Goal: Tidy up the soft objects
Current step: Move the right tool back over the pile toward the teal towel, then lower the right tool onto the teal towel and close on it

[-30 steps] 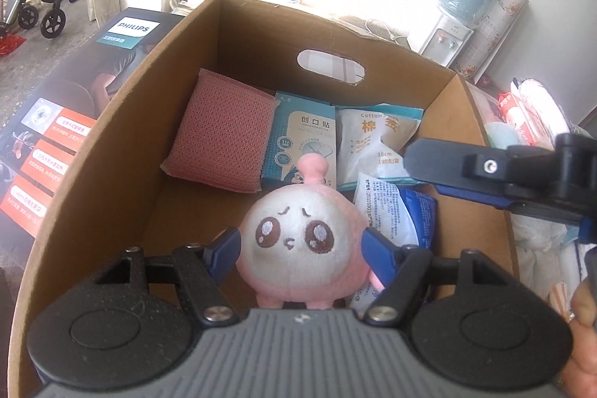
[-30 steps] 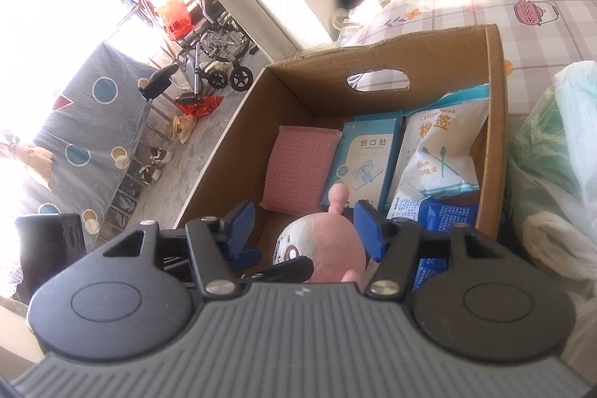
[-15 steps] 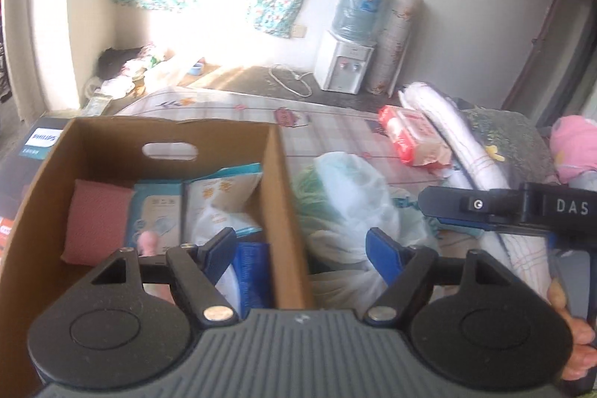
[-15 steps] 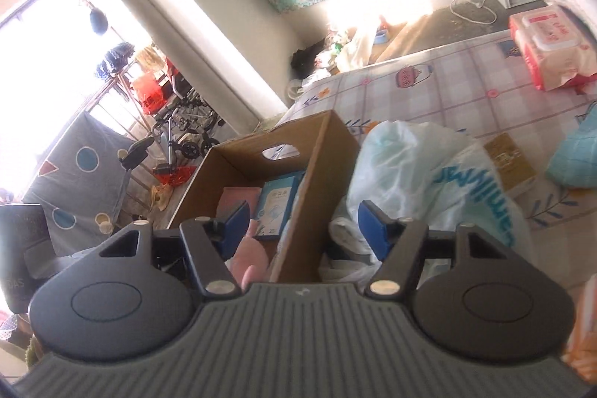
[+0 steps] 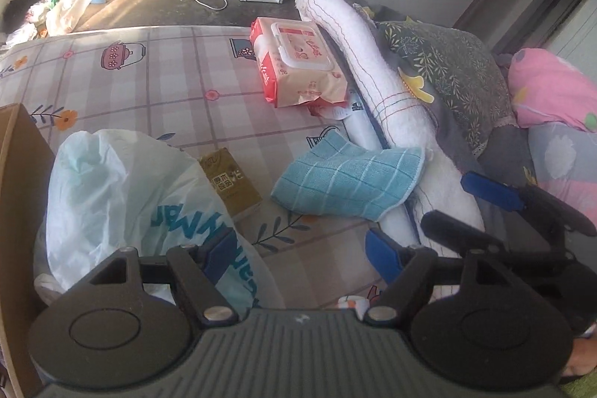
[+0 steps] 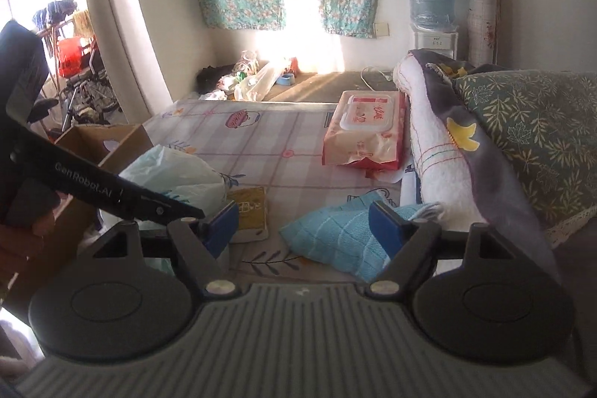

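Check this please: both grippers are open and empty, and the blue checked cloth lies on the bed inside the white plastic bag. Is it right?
One thing is wrong. The blue checked cloth lies outside the white plastic bag, apart from it, with its far end against the rolled white towel; the left wrist view shows this. The left gripper and the right gripper are indeed open and empty.

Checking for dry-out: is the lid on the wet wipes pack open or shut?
Shut. The white flip lid lies flat on the wet wipes pack in both views.

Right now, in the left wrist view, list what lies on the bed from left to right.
Cardboard box → white plastic bag → yellow packet → blue checked cloth → rolled white towel → pink pillow.
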Demonstrator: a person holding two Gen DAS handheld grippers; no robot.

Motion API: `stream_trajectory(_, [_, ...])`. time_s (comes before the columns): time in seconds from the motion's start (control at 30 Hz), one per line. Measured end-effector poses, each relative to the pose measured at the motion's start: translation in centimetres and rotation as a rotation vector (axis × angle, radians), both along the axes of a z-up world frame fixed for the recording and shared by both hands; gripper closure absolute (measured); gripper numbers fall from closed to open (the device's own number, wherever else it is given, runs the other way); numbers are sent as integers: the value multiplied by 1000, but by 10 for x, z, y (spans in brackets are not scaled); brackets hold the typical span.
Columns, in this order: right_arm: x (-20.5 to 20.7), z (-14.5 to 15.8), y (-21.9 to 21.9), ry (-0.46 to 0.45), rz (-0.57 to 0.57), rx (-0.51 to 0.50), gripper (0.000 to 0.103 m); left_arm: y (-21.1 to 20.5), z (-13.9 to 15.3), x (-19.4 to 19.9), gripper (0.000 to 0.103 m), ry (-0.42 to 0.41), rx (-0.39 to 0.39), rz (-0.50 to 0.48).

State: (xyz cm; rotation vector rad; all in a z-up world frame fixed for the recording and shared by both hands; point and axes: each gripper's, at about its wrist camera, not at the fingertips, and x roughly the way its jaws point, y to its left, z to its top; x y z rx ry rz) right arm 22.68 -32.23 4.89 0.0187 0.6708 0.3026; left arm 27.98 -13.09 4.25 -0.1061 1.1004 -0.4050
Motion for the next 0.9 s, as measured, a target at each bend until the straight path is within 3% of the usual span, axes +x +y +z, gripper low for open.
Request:
stream_trajectory(0.2, [51, -37, 21, -5, 125, -270, 14, -43, -32, 52, 29, 108, 92, 30])
stream_trajectory(0.33, [80, -58, 14, 30, 167, -333, 14, -49, -54, 84, 28, 201, 50, 82])
stream_trajectory(0.43, [94, -73, 8, 72, 205, -337, 14, -53, -63, 94, 28, 229, 30, 87])
stream_trajectory(0.57, [105, -96, 12, 124, 207, -421, 16, -65, -73, 104, 24, 256, 39, 98])
stream_trajectory(0.6, [105, -101, 14, 129, 191, -446, 21, -69, -76, 106, 23, 273, 31, 102])
stream_trajectory(0.67, [103, -108, 13, 140, 164, -460, 40, -73, -82, 111, 18, 312, 4, 118])
stream_trajectory(0.83, [99, -110, 9, 168, 121, -386, 76, -88, -95, 117, 13, 353, -4, 132])
stream_trajectory(0.9, [96, -111, 8, 165, 107, -373, 81, -91, -99, 120, 13, 369, -21, 138])
